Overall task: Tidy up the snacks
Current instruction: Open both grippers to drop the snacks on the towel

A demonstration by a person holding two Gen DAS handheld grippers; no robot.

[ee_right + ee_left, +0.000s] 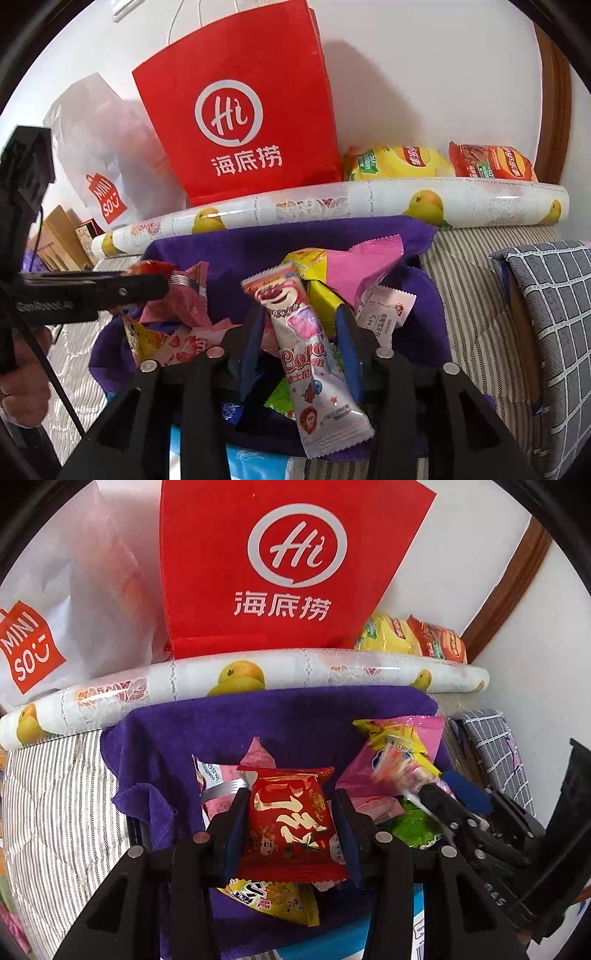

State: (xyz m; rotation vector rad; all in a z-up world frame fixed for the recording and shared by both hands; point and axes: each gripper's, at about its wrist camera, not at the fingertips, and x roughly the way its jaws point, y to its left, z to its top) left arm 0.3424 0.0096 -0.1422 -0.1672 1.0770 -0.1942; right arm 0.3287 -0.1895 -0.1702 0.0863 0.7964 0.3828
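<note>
left gripper [291, 808] clamps a glossy red snack packet [290, 823] with gold lettering.

Pink-and-white snack bar [314, 354] between the right gripper's [301, 325] parted jaws.

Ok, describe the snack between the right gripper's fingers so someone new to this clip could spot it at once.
Start at the tall red paper bag against the wall, then drop to the purple cloth heaped with snacks. The long white and pink wrapper lies between the fingers of the right gripper. Unlike the squarish packets around it, it is narrow, with a pink bear face near its top.
</note>
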